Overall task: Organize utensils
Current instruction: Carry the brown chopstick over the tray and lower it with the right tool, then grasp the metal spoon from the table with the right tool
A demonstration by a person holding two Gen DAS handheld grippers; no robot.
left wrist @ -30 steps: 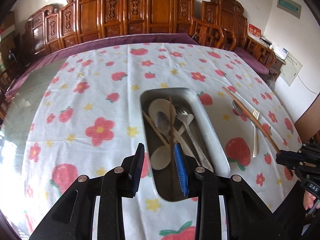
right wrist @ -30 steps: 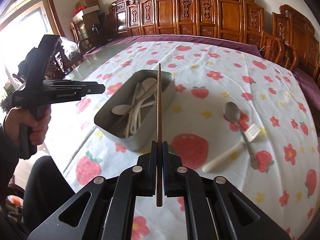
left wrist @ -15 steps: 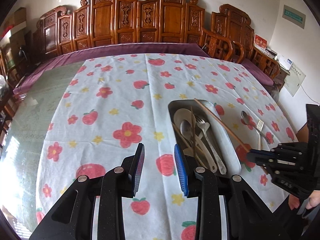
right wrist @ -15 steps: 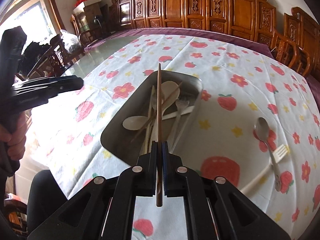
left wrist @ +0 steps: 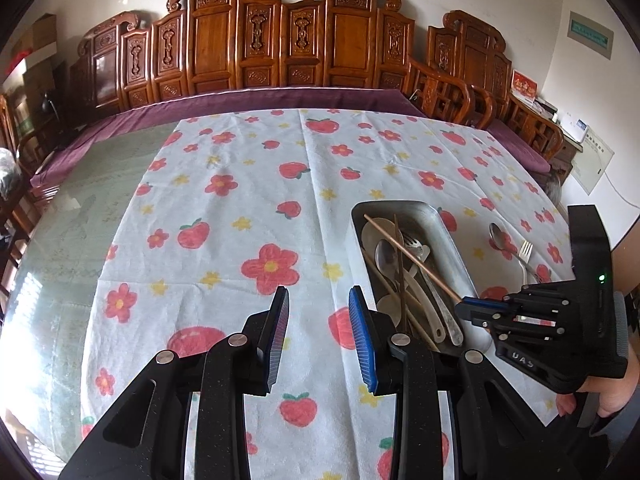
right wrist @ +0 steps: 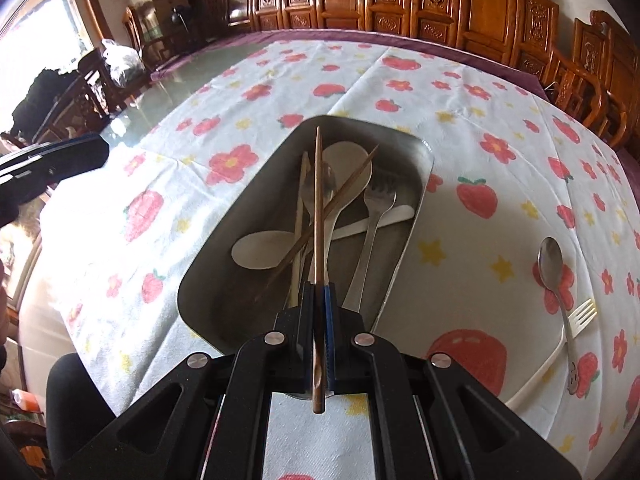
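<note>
Right wrist view: we hold a brown chopstick point(right wrist: 318, 216) clamped in the closed fingers of our right gripper point(right wrist: 319, 292), its shaft lined up along the length of the metal tray point(right wrist: 418, 200), poised above the spoons, fork and chopsticks already lying there. Our left gripper point(left wrist: 318, 320) hangs beside the tray over the flowered worktop point(left wrist: 240, 200), fingers parted and empty. To finish well, we judge, we should lower the tip close to the pile, keep the stick parallel to the tray's long walls, then let go. A metal spoon point(right wrist: 554, 268) and white fork point(right wrist: 560, 344) wait outside.
</note>
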